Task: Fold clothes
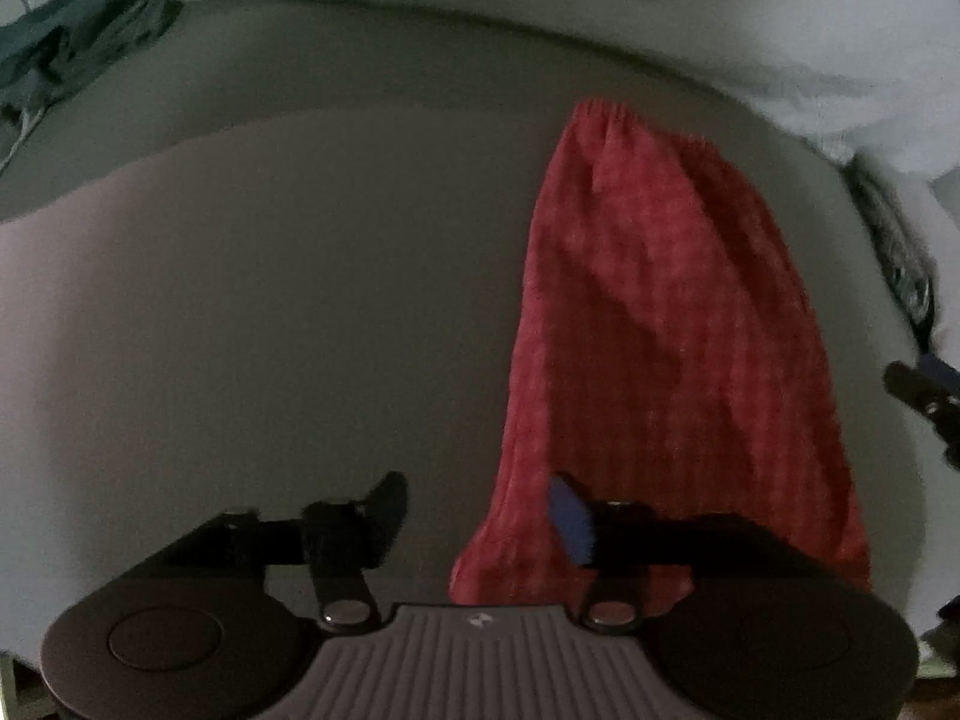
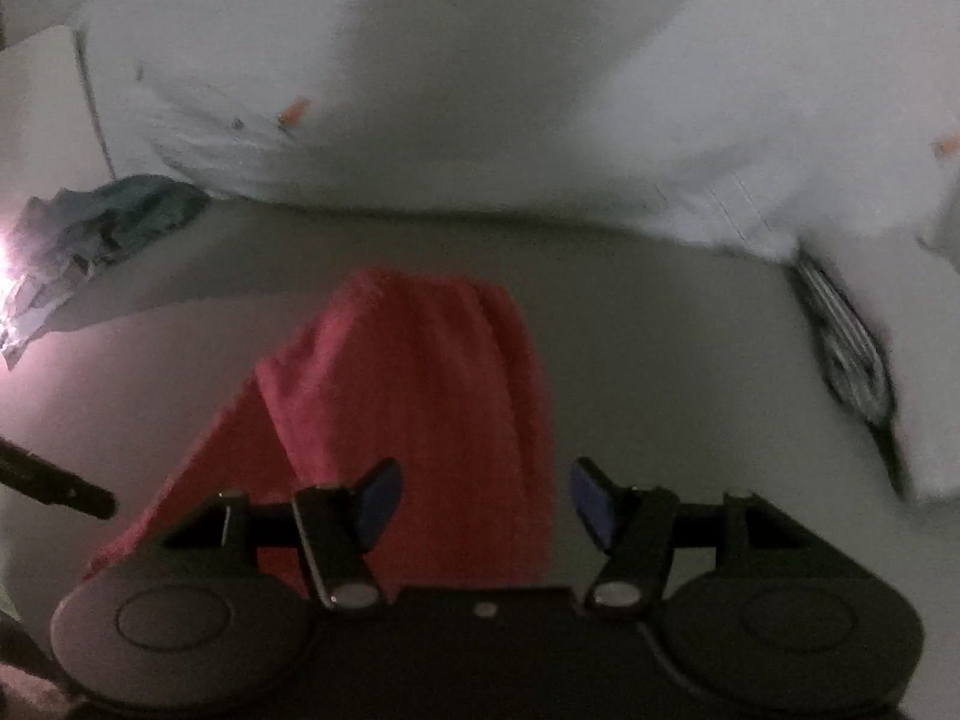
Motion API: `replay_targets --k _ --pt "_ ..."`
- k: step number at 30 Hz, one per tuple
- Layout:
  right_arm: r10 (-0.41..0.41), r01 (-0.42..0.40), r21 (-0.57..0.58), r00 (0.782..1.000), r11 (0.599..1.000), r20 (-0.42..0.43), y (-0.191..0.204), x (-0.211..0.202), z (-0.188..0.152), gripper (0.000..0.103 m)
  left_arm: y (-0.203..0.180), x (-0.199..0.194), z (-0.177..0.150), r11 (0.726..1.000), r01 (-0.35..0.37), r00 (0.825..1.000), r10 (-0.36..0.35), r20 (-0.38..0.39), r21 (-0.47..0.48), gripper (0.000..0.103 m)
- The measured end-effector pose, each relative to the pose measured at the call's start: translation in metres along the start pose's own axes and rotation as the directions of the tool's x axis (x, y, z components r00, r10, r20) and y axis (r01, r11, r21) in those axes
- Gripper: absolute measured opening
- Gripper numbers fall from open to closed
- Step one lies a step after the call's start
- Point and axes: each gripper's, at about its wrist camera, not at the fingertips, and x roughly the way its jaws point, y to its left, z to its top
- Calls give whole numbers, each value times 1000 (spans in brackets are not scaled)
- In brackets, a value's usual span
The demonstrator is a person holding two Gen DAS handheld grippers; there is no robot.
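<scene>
A red knitted garment (image 1: 666, 324) lies folded lengthwise on the grey surface (image 1: 270, 300), running away from me. My left gripper (image 1: 474, 510) hovers open over its near left corner, nothing between the fingers; its right blue pad (image 1: 570, 519) shows over the cloth. In the right wrist view the same red garment (image 2: 420, 396) lies below and ahead. My right gripper (image 2: 483, 501) stands open above the garment's near end, jaws apart and not touching the cloth. The right gripper's tip (image 1: 918, 387) shows at the right edge of the left wrist view.
A crumpled teal garment (image 2: 102, 228) lies at the far left of the surface. White bedding (image 2: 480, 90) piles up along the back. A dark striped item (image 2: 852, 348) rests at the right by the bedding. The left gripper's finger (image 2: 60, 486) enters from the left.
</scene>
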Motion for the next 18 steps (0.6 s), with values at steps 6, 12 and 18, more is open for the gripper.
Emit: replay_targets --k 6,12,18 --pt "34 -32 131 999 991 -11 -8 56 34 39 -12 30 51 999 -12 999 10 38 39 64" --pt "49 -39 189 997 981 -52 -22 125 68 34 -27 75 107 996 6 999 -10 37 85 66" --pt "74 -59 91 983 994 -171 -19 193 75 34 -43 110 135 987 -33 998 25 53 155 66"
